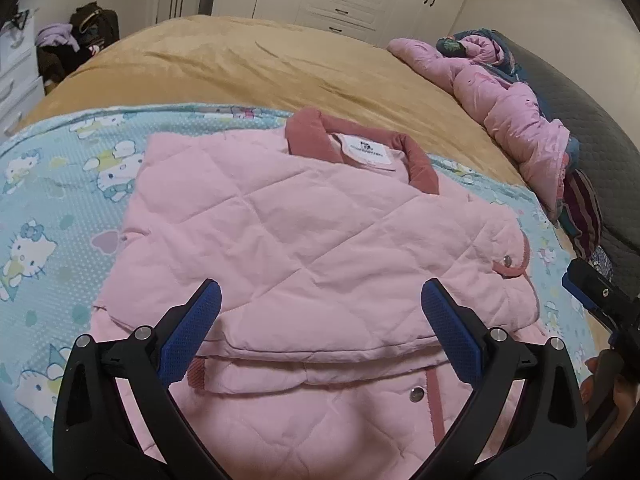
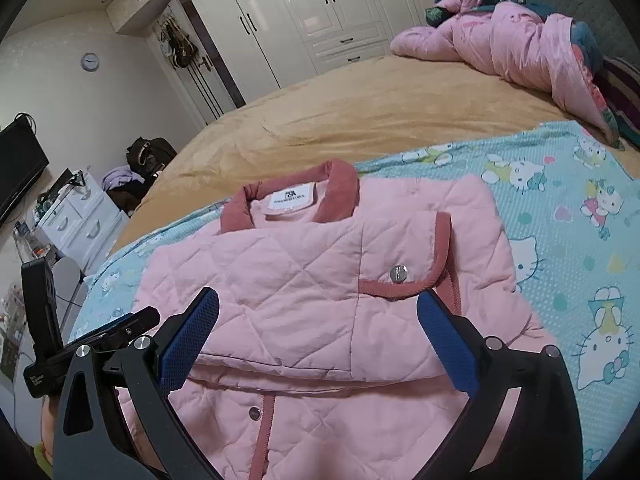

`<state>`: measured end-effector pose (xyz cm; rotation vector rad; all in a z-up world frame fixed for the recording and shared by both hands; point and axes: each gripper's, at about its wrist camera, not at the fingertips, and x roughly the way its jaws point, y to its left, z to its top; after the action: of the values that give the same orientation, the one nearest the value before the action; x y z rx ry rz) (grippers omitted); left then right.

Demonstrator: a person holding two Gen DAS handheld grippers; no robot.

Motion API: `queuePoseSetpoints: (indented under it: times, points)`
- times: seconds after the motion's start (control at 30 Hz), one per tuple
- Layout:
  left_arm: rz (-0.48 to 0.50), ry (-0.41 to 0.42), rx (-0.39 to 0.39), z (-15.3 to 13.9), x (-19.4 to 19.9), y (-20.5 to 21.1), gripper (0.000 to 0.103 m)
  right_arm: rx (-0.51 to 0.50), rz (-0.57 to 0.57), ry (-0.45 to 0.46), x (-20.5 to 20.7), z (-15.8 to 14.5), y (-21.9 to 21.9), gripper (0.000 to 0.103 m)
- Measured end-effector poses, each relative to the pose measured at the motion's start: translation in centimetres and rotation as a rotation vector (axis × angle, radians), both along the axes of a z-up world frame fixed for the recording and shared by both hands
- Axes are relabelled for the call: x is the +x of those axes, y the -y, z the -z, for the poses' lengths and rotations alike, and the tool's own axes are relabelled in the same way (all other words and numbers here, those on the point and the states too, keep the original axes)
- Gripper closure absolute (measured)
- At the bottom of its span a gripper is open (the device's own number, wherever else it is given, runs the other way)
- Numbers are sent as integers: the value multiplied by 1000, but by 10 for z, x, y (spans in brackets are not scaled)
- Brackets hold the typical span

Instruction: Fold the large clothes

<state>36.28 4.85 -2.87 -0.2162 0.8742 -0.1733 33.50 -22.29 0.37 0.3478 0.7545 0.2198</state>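
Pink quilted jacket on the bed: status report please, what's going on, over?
Left gripper and right gripper open, empty. Pink quilted jacket folded on blue cartoon blanket. Nothing in the way.

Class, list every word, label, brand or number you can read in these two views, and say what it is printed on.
Neck label inside the pink jacket: logo and one printed line, too blurred to read.
Small white print on the black device at the left edge: too small to read.
Wall clock: no readable numerals.
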Motion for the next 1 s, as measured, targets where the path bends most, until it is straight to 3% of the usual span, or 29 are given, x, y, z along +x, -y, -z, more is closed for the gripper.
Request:
queuePoseSetpoints:
  times: [0.73,1.0]
  points:
    - [22,135,44,-60,-51,8,9,-33,17,134,-57,-57,8,4]
    - [-8,173,3,-75,-83,-5,9,-61,12,148,-78,-69,9,4]
